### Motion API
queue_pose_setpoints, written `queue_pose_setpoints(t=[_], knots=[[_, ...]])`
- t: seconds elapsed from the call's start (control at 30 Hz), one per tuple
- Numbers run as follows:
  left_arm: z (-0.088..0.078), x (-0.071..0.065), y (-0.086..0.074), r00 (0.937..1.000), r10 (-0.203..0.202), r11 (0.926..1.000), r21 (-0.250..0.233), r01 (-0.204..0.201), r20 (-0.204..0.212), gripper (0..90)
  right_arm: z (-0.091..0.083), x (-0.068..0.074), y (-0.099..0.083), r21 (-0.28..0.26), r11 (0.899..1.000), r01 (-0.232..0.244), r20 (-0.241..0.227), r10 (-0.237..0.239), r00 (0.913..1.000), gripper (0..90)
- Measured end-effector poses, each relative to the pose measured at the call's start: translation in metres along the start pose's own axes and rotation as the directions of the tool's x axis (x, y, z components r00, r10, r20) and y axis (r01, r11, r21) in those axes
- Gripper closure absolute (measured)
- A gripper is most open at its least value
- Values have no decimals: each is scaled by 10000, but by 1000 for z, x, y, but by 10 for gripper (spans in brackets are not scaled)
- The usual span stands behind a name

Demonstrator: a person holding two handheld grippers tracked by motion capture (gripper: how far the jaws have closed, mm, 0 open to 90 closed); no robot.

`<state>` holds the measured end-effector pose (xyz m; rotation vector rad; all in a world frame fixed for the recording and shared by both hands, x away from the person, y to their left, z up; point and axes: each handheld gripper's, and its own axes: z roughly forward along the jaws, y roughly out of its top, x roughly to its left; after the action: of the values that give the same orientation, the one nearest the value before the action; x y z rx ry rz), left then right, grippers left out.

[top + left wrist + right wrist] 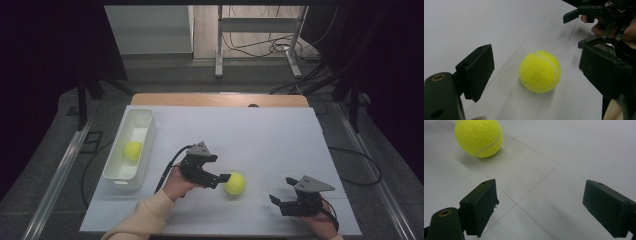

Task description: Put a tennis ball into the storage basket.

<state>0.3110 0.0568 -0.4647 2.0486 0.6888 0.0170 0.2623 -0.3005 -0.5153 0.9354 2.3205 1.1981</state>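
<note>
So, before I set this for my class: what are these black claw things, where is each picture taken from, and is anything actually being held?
A person holds a hand tool with two black jaws in each hand: the left gripper and the right gripper. One picture looks down from above; the other two come from cameras riding on each tool. On the white table lies a tennis ball, between the left tool's open jaws but not gripped. A second ball sits in the white bin. The right tool's jaws are open too, so nothing is held.
</note>
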Motion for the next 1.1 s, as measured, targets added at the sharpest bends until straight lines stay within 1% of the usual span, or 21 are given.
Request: queue_pose_setpoints(t=[0.17,0.27,0.37,0.4,0.43,0.47,0.53,0.63,0.83,0.93,1.07,1.1], knots=[[10,-3,2,9999,77,9999,141,-78,123,139,0,0,0,-19,10000,-1,-9,1,10000,128],[18,-5,3,9997,153,9993,340,-160,214,139,0,0,0,-16,10000,-3,-8,3,10000,128],[22,-6,3,9996,150,9991,402,-159,227,138,0,0,0,-15,10000,-3,-6,3,10000,128],[24,-6,3,9995,266,9984,498,-275,192,138,0,0,0,-10,10000,-4,-4,4,10000,128],[27,-7,2,9996,234,9985,489,-242,152,138,0,0,0,-2,10000,-4,-4,4,10000,128],[28,-7,2,9993,332,9976,602,-343,184,138,0,0,0,1,10000,-4,-16,4,10000,128],[33,-8,2,9994,268,9972,698,-284,227,137,0,0,0,23,10000,24,-17,-24,10000,128],[40,-9,0,9990,333,9945,987,-362,302,132,0,0,0,16,10000,12,-8,-12,10000,128],[48,-9,-1,9994,252,9924,1201,-280,249,134,0,0,0,2,10000,50,-33,-50,10000,128],[55,-8,-2,9996,160,9884,1505,-193,233,125,0,0,0,3,10000,42,-31,-42,10000,128],[63,-8,-4,9998,162,9840,1771,-186,150,116,0,0,0,6,10000,48,-26,-48,10000,128],[63,-8,-4,9998,162,9840,1771,-186,150,116,0,0,0,9,10000,47,-26,-47,10000,128]])
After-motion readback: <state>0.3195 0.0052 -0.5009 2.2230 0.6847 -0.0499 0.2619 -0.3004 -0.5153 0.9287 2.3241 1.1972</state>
